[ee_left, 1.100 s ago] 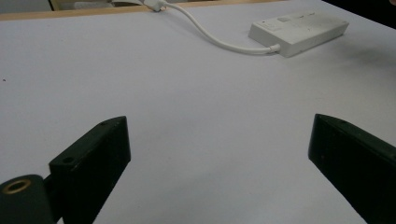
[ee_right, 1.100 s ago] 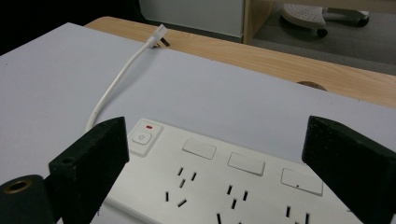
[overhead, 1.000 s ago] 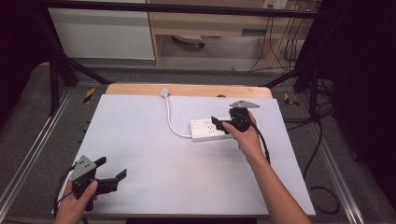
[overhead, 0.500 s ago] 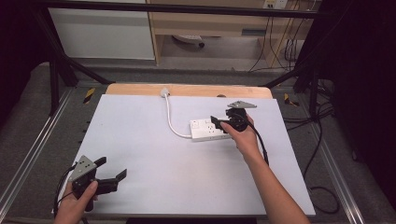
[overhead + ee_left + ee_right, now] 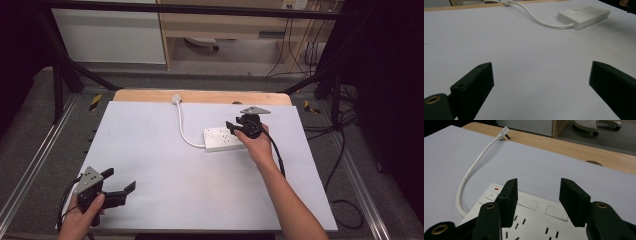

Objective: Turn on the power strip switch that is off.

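Note:
A white power strip (image 5: 220, 139) lies on the white tabletop (image 5: 165, 175), right of centre. Its white cable (image 5: 182, 127) curves back to a plug (image 5: 175, 98) at the far edge. My right gripper (image 5: 232, 129) hovers over the strip's right end. In the right gripper view its jaws (image 5: 538, 183) stand partly apart above the strip's sockets (image 5: 536, 225), near the power button (image 5: 491, 195). They have just been closing, and nothing is pressed between them. My left gripper (image 5: 120, 179) rests at the near left corner, wide open (image 5: 541, 75) over bare tabletop, with the strip (image 5: 584, 16) far off.
A wooden strip (image 5: 200, 96) borders the table's far edge. Behind it stand a white cabinet (image 5: 110, 35) and a wooden shelf unit (image 5: 225, 25). Metal rails (image 5: 30, 165) run along both sides. Loose cables (image 5: 345, 150) lie on the floor at the right.
The right gripper's jaws have narrowed over the power strip while the hand stayed almost in place. The left gripper has not moved.

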A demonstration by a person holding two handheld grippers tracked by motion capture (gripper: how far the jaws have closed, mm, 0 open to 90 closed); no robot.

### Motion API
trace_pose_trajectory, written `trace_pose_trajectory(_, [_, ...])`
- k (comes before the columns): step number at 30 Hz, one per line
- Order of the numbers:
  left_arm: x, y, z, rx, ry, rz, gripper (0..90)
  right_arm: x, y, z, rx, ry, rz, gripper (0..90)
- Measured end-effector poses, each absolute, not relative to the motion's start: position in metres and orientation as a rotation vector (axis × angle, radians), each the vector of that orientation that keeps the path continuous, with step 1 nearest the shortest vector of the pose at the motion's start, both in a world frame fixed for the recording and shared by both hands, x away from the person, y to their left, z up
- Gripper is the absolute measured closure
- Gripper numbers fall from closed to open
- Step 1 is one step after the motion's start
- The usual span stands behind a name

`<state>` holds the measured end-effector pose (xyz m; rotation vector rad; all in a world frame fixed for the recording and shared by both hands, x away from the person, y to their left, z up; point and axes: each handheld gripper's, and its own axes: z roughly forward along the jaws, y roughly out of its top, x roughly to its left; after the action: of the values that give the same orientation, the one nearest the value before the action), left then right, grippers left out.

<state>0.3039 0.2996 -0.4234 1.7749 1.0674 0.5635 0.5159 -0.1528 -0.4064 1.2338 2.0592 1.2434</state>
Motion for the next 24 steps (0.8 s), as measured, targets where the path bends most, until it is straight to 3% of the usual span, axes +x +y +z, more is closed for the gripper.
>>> trace_pose_trajectory(24, [0.304, 0.299, -0.424, 1.782, 1.063, 0.562, 5.9, 0.523, -0.147, -0.421, 1.193, 2.072, 1.214, 78.6])
